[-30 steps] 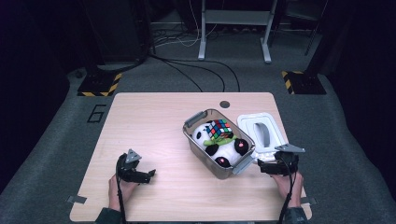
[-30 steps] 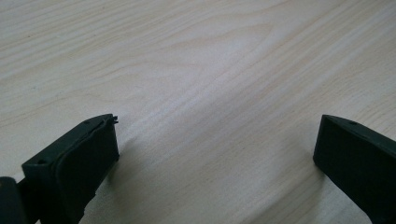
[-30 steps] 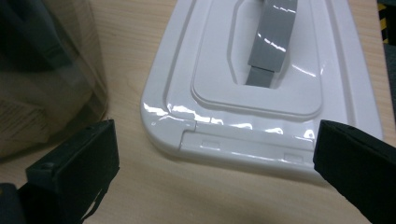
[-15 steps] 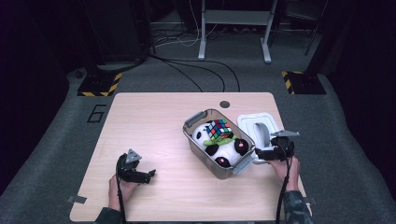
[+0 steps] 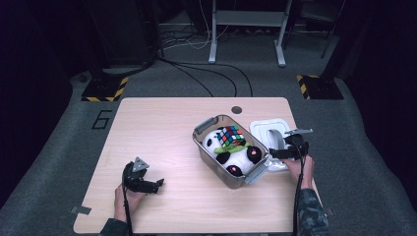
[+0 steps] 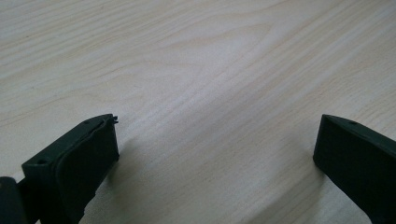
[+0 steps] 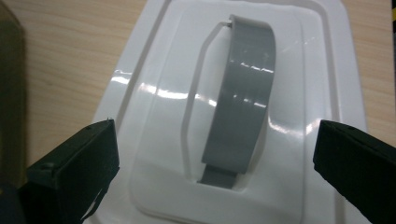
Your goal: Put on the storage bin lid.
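Lid pickup looks to be the step in hand. Right gripper [image 5: 284,153], at the right of the high view, hovers over the white lid [image 7: 243,93] with its jaws spread wide on either side of the lid's grey handle [image 7: 240,116], holding nothing. That lid lies flat on the table [image 5: 162,128], just right of the clear storage box [image 5: 206,129], which holds a panda plush [image 5: 231,155] and a Rubik's cube [image 5: 229,135]. Left gripper [image 5: 152,186] rests at the lower left, jaws apart over bare wood. Next, I judge, the right jaws must drop and close across the handle.
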Demonstrator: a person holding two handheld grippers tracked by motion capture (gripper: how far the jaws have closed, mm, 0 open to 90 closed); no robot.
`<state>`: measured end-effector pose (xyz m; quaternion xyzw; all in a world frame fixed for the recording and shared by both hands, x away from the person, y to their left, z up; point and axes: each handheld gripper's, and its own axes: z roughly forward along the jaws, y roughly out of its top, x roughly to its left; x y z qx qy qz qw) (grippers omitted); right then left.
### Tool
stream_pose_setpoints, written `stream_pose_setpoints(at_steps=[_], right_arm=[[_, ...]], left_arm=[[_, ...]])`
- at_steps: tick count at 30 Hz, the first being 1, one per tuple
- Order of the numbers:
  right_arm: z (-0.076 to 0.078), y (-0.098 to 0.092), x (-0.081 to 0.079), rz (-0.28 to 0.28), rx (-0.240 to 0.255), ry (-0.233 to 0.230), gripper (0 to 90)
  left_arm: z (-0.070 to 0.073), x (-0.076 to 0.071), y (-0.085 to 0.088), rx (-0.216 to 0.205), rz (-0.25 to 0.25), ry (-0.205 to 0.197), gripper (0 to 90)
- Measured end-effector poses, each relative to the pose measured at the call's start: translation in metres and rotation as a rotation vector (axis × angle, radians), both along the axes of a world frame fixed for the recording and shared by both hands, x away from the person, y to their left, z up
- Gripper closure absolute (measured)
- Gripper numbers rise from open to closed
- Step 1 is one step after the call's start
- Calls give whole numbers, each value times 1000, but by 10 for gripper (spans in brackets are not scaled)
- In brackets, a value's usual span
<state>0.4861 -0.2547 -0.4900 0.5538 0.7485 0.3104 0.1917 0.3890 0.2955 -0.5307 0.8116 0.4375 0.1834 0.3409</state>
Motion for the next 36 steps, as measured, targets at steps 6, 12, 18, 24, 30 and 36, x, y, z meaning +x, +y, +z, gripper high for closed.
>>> stream_pose_setpoints(at_steps=[6,12,18,24,30,36], right_arm=[[1,1,11,-6,3,-7,0],[-3,4,22,-14,17,13,128],[-5,6,31,-26,-3,33,280],[-6,6,35,-41,0,36,484],[-7,4,35,-43,-12,37,626],[-6,2,35,-34,-20,29,665]], left_arm=[[0,0,0,0,-3,1,0],[0,0,0,0,-4,0,0],[0,0,0,0,-3,1,0],[0,0,0,-1,-4,1,0],[0,0,0,-6,-3,-4,0],[-1,0,0,-7,0,-9,0]])
